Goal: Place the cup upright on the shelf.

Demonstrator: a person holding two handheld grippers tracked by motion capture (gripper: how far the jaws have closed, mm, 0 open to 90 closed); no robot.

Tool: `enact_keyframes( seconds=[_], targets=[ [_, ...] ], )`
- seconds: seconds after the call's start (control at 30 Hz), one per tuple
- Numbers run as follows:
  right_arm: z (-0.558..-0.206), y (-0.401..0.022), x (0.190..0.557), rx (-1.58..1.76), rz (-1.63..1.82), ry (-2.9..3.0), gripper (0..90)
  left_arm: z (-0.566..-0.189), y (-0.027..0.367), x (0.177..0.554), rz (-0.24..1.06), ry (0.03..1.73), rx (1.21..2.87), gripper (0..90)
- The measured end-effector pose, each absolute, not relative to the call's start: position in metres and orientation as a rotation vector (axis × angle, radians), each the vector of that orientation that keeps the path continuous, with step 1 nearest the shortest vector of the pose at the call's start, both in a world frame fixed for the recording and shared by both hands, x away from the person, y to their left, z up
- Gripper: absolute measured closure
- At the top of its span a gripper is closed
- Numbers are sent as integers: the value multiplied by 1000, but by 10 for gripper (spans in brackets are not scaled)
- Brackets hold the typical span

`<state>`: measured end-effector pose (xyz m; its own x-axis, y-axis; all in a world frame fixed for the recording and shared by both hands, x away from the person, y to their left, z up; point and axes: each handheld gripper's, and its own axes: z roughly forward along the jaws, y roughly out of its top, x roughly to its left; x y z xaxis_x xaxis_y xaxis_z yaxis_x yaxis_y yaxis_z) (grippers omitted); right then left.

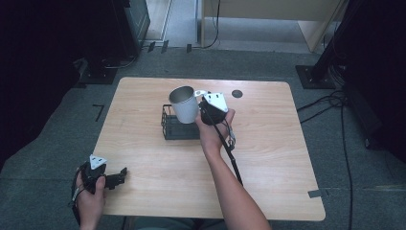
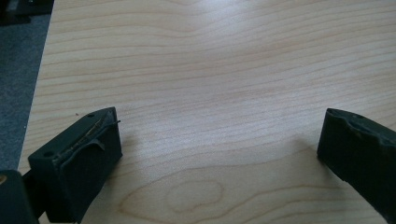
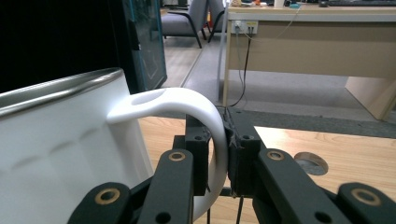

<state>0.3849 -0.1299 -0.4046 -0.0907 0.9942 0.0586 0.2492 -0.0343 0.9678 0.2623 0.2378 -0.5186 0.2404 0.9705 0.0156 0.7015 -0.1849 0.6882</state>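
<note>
The right gripper (image 3: 218, 154) pinches only the mug (image 1: 184, 104) handle above the basket (image 1: 178, 129); a tilt could clip its rim. The left gripper (image 2: 219, 154) gapes wide, idle at the table's near-left corner.

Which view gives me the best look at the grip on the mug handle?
The right gripper view: the white mug's handle sits clamped between the right gripper jaws, close up. The high view shows the mug whole, held above the black wire basket, but the handle is small there. The left gripper view looks at bare table.

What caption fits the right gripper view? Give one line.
Right gripper shut on mug's white handle, table beyond.
</note>
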Motion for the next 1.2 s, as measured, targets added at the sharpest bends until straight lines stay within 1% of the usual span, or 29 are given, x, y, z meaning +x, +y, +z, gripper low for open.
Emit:
enact_keyframes(
  seconds=[0.4, 1.0, 1.13, 1.17, 1.2],
  targets=[
    [-425, -127, 394, 1410, 1157, 1424, 807, -519, 238, 262, 625, 1524, 1957, 0],
    [-452, -135, 383, 1415, 1170, 1511, 801, -519, 238, 262, 625, 1523, 1959, 0],
    [-454, -137, 382, 1422, 1181, 1541, 789, -519, 238, 262, 625, 1523, 1959, 0],
    [-454, -138, 382, 1430, 1189, 1546, 777, -519, 238, 262, 625, 1523, 1959, 0],
    [-451, -141, 381, 1438, 1209, 1561, 743, -519, 238, 262, 625, 1523, 1959, 0]
  ],
)
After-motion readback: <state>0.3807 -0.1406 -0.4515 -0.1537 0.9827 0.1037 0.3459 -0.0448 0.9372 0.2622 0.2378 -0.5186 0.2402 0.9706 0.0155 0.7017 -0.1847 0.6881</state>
